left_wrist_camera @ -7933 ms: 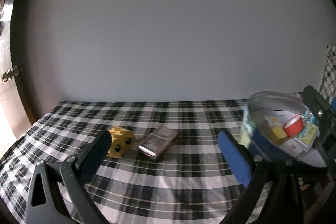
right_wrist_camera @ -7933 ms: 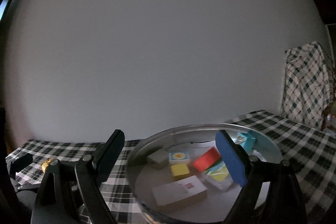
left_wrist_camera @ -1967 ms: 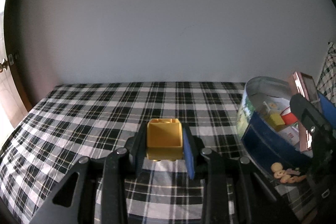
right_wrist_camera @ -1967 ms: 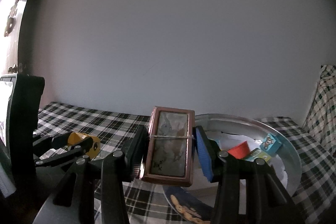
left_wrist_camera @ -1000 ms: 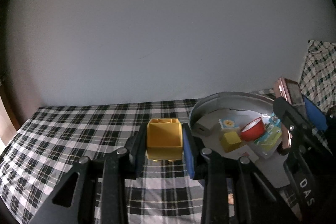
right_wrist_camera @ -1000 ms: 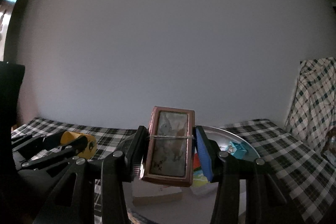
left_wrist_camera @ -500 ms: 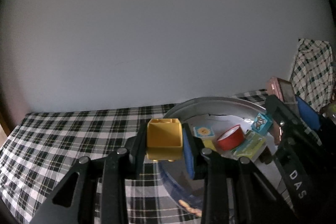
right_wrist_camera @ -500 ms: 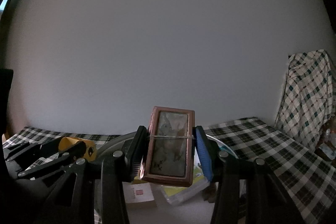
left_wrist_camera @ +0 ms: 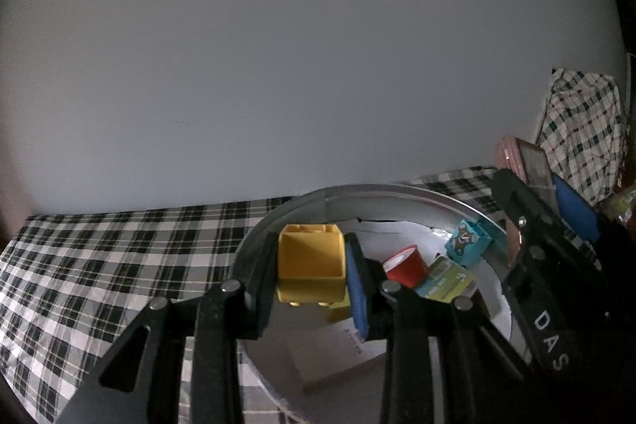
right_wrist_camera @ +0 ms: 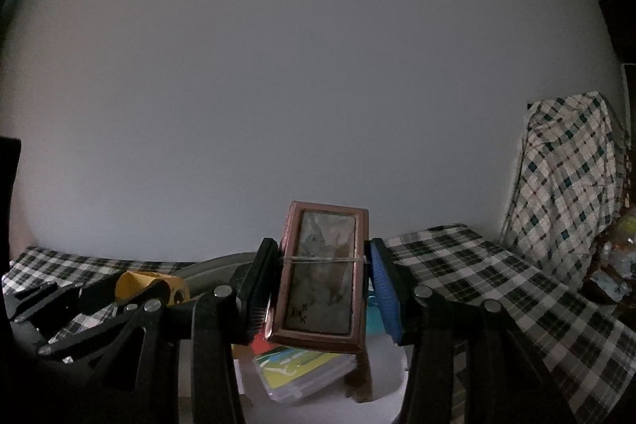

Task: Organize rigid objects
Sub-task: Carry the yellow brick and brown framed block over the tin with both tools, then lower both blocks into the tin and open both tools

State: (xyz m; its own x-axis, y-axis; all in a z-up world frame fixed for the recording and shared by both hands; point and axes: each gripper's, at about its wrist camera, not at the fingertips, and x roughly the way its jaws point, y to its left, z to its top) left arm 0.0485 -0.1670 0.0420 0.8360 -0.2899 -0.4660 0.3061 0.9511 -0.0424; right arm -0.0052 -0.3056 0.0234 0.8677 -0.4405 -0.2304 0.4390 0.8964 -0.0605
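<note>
- Block (left_wrist_camera: 310,267), yellow and hollow with its open side toward the camera, sits clamped between the pads of the left gripper (left_wrist_camera: 312,279), whose jaws are closed narrowly on it.
- Left gripper holds the block above the near-left part of a round metal tin (left_wrist_camera: 397,190), inside its rim.
- Tin rests on a black-and-white plaid cloth (left_wrist_camera: 99,257); whether a bench or a bed lies under it I cannot tell.
- Inside the tin lie a red cup (left_wrist_camera: 407,263), a teal cube (left_wrist_camera: 467,243) with a bear print, a green-yellow flat packet (left_wrist_camera: 445,281) and a white box (left_wrist_camera: 342,352); the cup is just left of the packet, the cube beyond it near the far rim.
- Right gripper (right_wrist_camera: 322,289) is closed on a pink-framed case (right_wrist_camera: 322,273), held upright with a thin band across its face, pads pressing both long sides.
- Case hangs over the tin; below it in the right wrist view lies the packet in a clear sleeve.
- In the left wrist view the right gripper and case show at the tin's far right side.
- Plaid fabric (right_wrist_camera: 572,177) is draped at the far right against a plain pale wall (right_wrist_camera: 318,66).
</note>
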